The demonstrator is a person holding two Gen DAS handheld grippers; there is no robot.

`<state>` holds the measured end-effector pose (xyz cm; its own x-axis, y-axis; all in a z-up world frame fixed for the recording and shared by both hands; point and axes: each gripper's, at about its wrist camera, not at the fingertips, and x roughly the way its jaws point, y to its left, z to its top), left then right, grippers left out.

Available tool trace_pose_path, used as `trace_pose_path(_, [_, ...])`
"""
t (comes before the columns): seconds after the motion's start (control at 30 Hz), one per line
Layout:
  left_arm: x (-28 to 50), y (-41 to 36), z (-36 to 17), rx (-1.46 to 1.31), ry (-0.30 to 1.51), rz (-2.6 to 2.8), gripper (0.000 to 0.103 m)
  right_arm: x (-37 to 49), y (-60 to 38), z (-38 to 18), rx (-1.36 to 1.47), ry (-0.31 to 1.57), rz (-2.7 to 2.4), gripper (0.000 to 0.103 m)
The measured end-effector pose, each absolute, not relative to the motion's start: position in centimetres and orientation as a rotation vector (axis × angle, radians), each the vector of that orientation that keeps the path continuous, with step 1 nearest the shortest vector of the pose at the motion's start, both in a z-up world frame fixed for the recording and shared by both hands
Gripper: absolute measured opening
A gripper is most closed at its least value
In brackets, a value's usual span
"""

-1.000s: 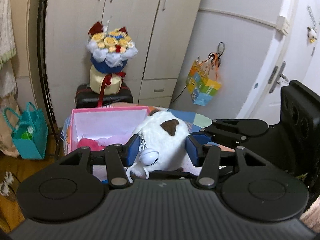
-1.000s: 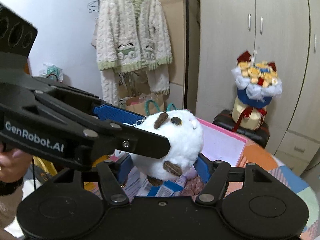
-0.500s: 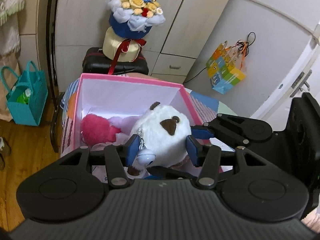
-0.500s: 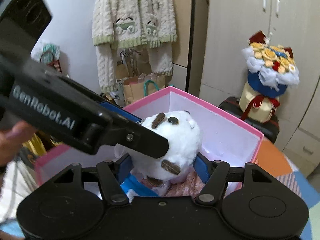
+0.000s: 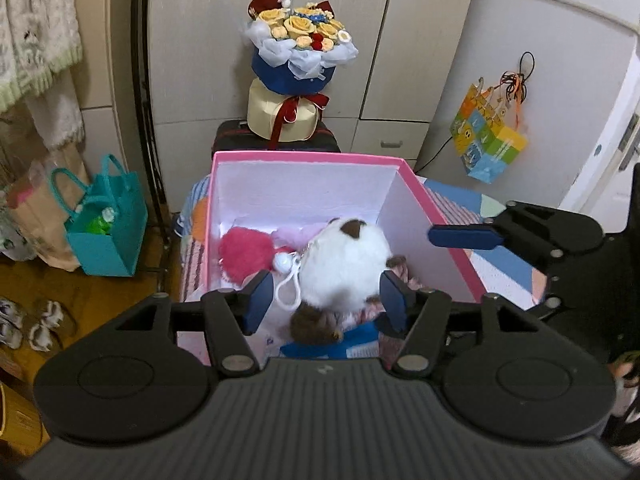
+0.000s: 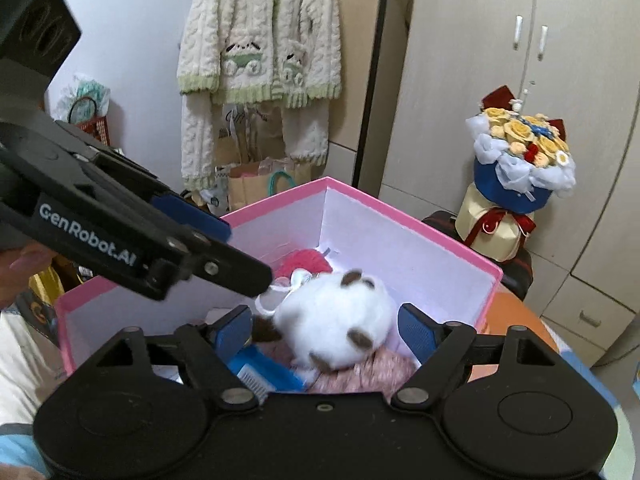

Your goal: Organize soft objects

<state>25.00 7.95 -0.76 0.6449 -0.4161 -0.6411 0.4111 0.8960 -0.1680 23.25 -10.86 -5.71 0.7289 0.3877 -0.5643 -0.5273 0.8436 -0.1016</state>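
The white plush toy (image 5: 344,260) is seen inside the pink box (image 5: 436,216), upon other soft things. Between the just-opened jaws of both the left hand-held gripper (image 5: 326,300) and the right hand-held gripper (image 6: 326,332) it lies, released, directly ahead.

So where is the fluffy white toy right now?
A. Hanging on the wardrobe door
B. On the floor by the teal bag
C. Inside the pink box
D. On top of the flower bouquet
C. The fluffy white toy lies down inside the pink box, next to a pink fuzzy toy, with the box's white walls around it.
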Motion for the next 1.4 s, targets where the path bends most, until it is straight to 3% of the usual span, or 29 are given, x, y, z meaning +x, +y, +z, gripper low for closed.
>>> trace_pose_path(0.5, [16.0,7.8,2.9,0.015,0.621,-0.552,0.063,13.7,-14.6,-3.8,-0.174,0.478,0.335,0.084])
trace_pose_path(0.8, [12.2,6.4,4.5,0.037,0.600,-0.572,0.084,9.4,-16.7,-1.6,-0.100,0.476,0.196,0.094])
trace_pose_path(0.93, [10.4,5.9,4.8,0.064,0.587,-0.504,0.102,7.5,-17.2,-1.0,-0.092,0.478,0.163,0.101])
trace_pose_path(1.23, [6.7,4.9,5.2,0.082,0.613,-0.381,0.102,3.1,-18.0,0.3,-0.115,0.512,0.015,0.103])
trace_pose_path(1.4, [3.6,5.0,5.1,0.056,0.528,-0.319,0.102,-1.7,-18.0,0.6,-0.094,0.463,0.027,0.103])
